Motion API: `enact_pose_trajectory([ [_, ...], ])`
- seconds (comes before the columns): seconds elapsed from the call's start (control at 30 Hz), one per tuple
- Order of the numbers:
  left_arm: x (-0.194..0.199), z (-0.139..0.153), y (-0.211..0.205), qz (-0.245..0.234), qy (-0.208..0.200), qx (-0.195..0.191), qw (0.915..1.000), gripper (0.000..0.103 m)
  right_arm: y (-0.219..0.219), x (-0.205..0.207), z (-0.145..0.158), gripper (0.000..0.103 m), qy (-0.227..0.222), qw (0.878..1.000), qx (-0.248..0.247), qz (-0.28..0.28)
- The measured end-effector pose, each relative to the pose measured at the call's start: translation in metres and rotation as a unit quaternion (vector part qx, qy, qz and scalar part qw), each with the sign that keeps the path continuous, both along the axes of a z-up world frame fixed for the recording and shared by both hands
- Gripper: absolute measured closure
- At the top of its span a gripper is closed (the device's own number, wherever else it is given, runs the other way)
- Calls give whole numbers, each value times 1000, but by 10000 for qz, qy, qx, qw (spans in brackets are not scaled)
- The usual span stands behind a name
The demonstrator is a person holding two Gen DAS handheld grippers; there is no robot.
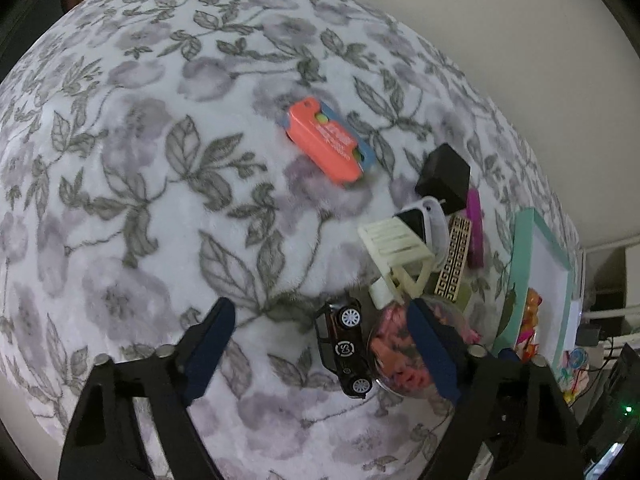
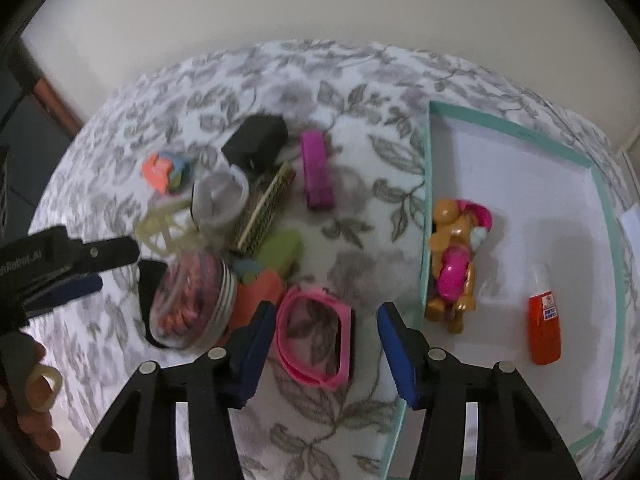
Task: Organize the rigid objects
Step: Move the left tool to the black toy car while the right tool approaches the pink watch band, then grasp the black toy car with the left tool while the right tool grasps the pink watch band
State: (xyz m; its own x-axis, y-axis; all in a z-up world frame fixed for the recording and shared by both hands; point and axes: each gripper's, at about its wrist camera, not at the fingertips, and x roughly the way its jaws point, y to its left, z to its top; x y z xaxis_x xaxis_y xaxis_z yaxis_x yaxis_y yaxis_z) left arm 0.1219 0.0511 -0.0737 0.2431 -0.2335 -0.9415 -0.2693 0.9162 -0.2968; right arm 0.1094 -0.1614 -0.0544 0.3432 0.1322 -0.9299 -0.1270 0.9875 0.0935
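Blue pads line both grippers. Right gripper [image 2: 326, 344]: jaws partly apart, straddling the pink sunglasses [image 2: 316, 338], which lie flat on the floral cloth [image 2: 340, 420]. Pads stand clear of the frame on either side; nothing gripped.

Left gripper [image 1: 320, 344]: jaws wide, over the black toy car [image 1: 345, 350], which lies on its side, wheels showing. Its right finger [image 1: 432, 352] crosses in front of the clear jar [image 1: 394, 346]; contact cannot be told. Nothing held.

Containers:
- Clear jar [image 2: 192, 300], on its side, metal-rimmed mouth, packed with small pink and red pieces. Sits just left of the sunglasses, touching the clutter pile.
- Teal-rimmed tray [image 2: 430, 208] with white floor, right of the sunglasses. Inside: an orange-brown toy figure [image 2: 454, 264] with pink parts, against the tray's near wall; an orange bottle [image 2: 544, 328] with a clear cap, lying apart from the figure toward the tray's right side.
- Small translucent cup [image 2: 220, 200], in the pile; contents unclear.

Pile on the cloth beyond the jar: cream toy chair [image 1: 400, 254], black box [image 1: 444, 180], patterned gold-and-black box [image 1: 454, 260], green block [image 2: 282, 252], orange block [image 2: 256, 296], magenta bar [image 2: 316, 174] lying slightly apart.

Orange case [image 1: 328, 144] on blue backing lies alone, well away from the pile.

Person's hand [image 2: 36, 392] at the right-wrist view's lower left edge, holding the left gripper's handle.
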Motion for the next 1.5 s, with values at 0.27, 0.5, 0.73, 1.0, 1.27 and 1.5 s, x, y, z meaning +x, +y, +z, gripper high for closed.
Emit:
enact_pose_trajectory([
  [0.27, -1, -19, -9, -125, 263, 86, 9995, 44, 10, -2, -16, 47, 310, 9991, -159, 252],
  [0.5, 1, -25, -21, -282, 228, 65, 9993, 58, 12, -2, -17, 47, 373, 9989, -112, 278],
  [0.73, 1, -27, -24, -350, 201, 137, 9991, 60, 17, -2, -17, 47, 458, 9976, -242, 457],
  [1.0, 2, -27, -27, -404, 175, 226, 9988, 60, 19, 0, -28, 47, 487, 9969, -420, 454],
  [1.27, 2, -27, -27, -424, 173, 237, 9987, 61, 25, -4, -32, 47, 327, 9970, -508, 494],
  [1.5, 2, -25, -28, -489, 154, 110, 9986, 72, 22, -4, -31, 50, 233, 9976, -469, 462],
])
